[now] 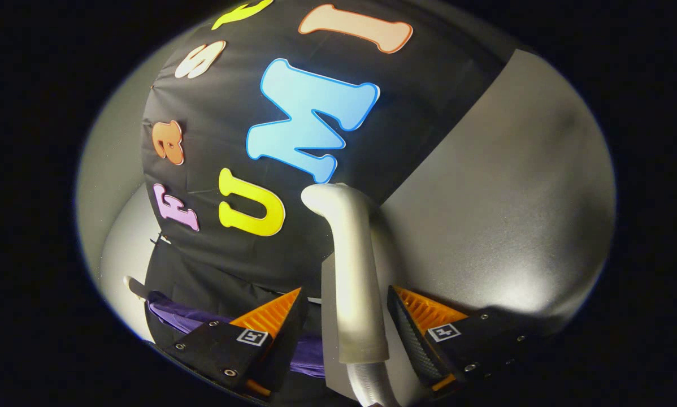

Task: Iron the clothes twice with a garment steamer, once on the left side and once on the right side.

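The white garment steamer handle (351, 254) stands upright between my fingers, its curved head pointing left near the top. A ribbed hose (368, 384) runs down from its base. My gripper (347, 294) is open around the handle. The right finger (412, 328) is almost against it, and a narrow gap shows on the left finger's (276, 322) side. The purple garment (183, 316) lies low and to the left, partly hidden behind the left finger. A pale hanger tip (132, 285) pokes out beside it.
The black cloth wall (231, 265) rises just beyond the garment and handle. A plain grey wall panel (513, 198) stands to the right of the handle. A grey upright body (330, 316) sits right behind the handle's lower part.
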Motion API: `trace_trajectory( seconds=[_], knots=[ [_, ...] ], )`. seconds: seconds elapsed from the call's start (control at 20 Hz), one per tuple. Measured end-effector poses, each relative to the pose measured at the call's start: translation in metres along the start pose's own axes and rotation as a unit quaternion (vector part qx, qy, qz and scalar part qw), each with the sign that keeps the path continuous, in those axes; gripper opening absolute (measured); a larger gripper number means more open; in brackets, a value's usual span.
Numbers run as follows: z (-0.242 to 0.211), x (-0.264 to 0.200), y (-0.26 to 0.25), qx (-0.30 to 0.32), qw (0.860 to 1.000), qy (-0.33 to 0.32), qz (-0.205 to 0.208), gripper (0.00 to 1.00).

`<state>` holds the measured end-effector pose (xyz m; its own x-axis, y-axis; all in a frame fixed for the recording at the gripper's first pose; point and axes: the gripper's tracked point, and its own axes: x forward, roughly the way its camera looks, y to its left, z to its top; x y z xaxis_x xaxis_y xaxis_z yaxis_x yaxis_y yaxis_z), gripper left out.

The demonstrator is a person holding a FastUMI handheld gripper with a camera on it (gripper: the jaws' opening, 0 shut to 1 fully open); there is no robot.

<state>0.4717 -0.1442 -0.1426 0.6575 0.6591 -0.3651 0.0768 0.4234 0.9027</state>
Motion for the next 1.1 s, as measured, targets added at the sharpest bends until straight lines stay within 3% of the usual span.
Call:
trace_trajectory(
  seconds=[0.15,0.3,0.6,0.85,1.1],
  knots=[
    [-0.007,0.014,-0.007,0.023,1.000,0.015,-0.003,0.72],
    [-0.010,0.016,-0.008,0.044,0.999,0.031,0.003,0.44],
    [-0.012,0.009,0.000,0.054,0.998,0.037,0.011,0.34],
    [-0.008,-0.016,0.017,0.012,1.000,-0.004,-0.012,0.33],
    [-0.022,-0.073,0.089,-0.024,0.997,-0.070,0.038,0.33]
  ],
)
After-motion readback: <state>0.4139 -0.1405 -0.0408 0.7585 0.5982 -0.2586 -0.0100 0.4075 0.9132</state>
